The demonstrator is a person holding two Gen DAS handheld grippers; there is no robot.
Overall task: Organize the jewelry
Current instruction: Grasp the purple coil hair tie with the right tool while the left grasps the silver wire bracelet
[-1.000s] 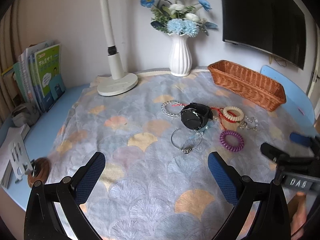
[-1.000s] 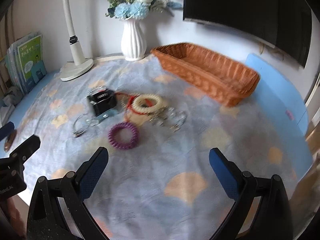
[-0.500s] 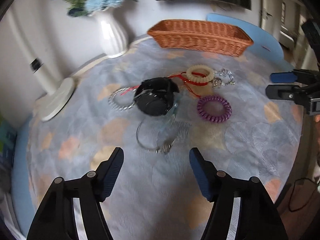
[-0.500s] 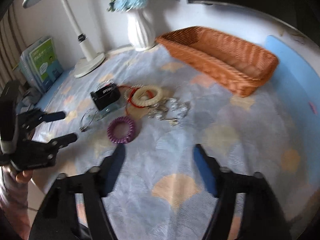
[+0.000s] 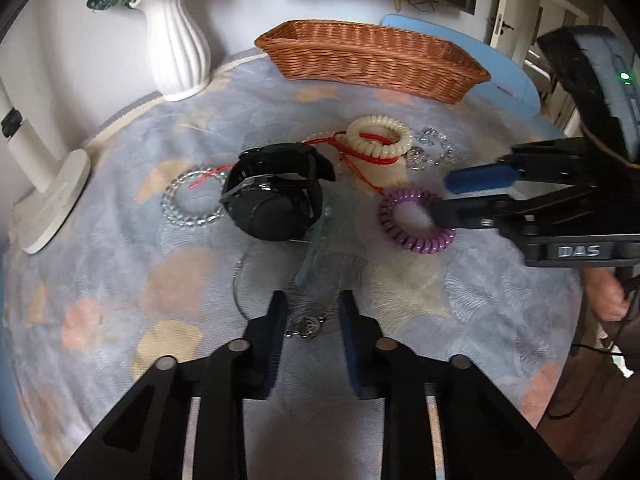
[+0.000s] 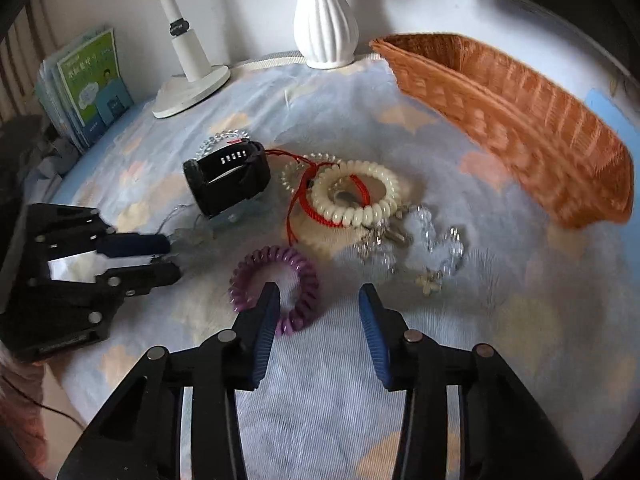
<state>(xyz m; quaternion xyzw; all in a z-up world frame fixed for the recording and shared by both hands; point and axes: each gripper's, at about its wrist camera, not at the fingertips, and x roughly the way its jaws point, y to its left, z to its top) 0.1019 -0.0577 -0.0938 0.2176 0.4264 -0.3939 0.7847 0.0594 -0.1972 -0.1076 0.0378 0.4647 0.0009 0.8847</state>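
Silver wire bangle [image 5: 308, 322] lies on the scallop-print cloth [image 5: 168, 280], its charm between the fingers of the left gripper [image 5: 312, 312], whose jaws are narrowed but not yet touching it. Just right, the purple coil hair tie [image 6: 276, 290] lies flat; the right gripper [image 6: 318, 308] straddles its near edge, one finger inside the ring, jaws parted. Beyond lie a black watch [image 5: 276, 200], a clear bead bracelet [image 5: 188, 200], a cream coil tie [image 5: 378, 140] over red cord [image 5: 352, 160] and a crystal bracelet [image 6: 436, 240]. The wicker basket [image 5: 372, 60] stands well apart behind.
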